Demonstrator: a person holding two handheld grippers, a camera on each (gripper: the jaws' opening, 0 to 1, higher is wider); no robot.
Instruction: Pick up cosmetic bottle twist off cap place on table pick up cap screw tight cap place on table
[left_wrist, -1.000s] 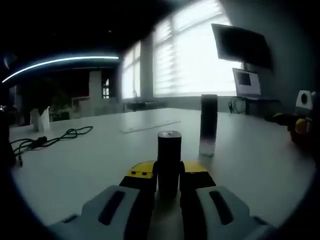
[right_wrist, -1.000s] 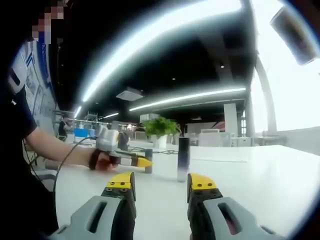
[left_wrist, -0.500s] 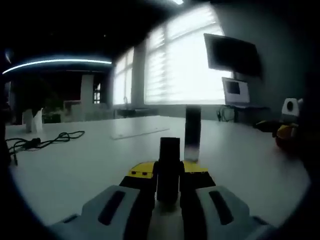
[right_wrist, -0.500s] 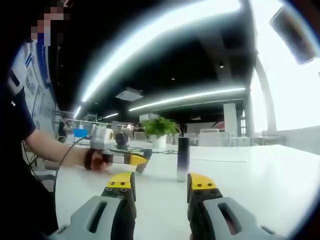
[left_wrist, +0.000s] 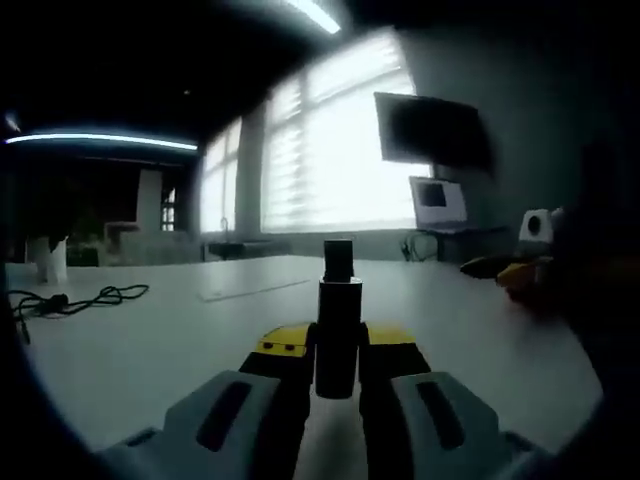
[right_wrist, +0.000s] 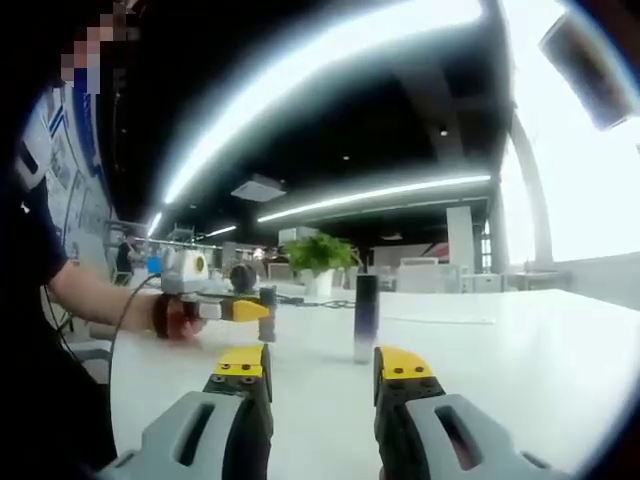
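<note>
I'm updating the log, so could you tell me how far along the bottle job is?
Done: the bottle stands, apparently uncapped, on the table. In hand: the left gripper holds what looks like the cap; the right gripper is open. Left: screwing it on, setting down.

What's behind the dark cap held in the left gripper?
Directly behind the dark cylindrical cap in the left gripper stands the tall dark cosmetic bottle on the white table; just its top shows, the cap covering the rest.
</note>
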